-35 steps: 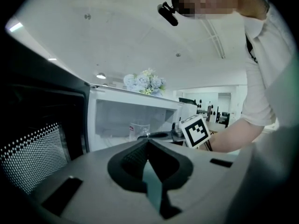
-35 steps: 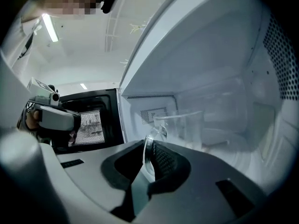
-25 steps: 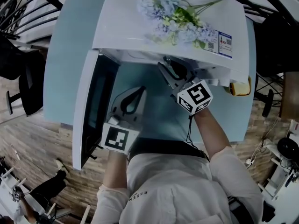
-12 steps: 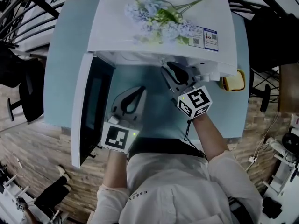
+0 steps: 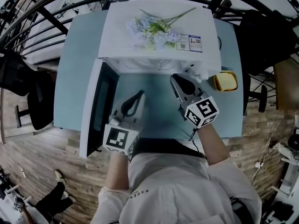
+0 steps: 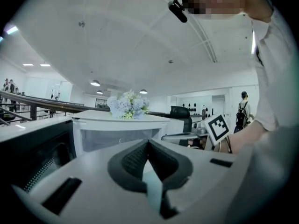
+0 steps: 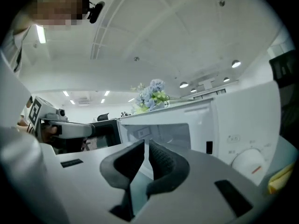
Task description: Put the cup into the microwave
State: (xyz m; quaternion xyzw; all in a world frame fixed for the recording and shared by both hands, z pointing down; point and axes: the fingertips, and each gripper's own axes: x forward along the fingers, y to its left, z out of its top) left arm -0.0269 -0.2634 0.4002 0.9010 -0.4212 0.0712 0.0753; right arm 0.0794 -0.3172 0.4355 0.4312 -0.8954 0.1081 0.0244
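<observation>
The white microwave (image 5: 122, 45) stands on a pale blue table (image 5: 154, 111) with its door (image 5: 96, 111) swung open to the left. No cup shows in the part of the cavity (image 7: 161, 133) that I can see. A yellow cup-like object (image 5: 224, 80) sits just right of the microwave; it also shows as the yellow edge (image 7: 281, 178). My right gripper (image 5: 174, 77) is shut and empty, its tips just in front of the opening. My left gripper (image 5: 139, 94) is shut and empty, lower over the table near the door. Both point toward the microwave (image 6: 117, 127).
Artificial flowers (image 5: 152, 29) lie on the microwave's top, beside a label (image 5: 190, 42). The control dial (image 7: 250, 162) is on the right of the microwave front. Black chairs (image 5: 28, 97) and railings surround the table. The person's torso fills the lower head view.
My right gripper has drawn back from the microwave opening toward me. The whole view has shifted, with the microwave now farther up the frame. The left gripper has barely moved.
</observation>
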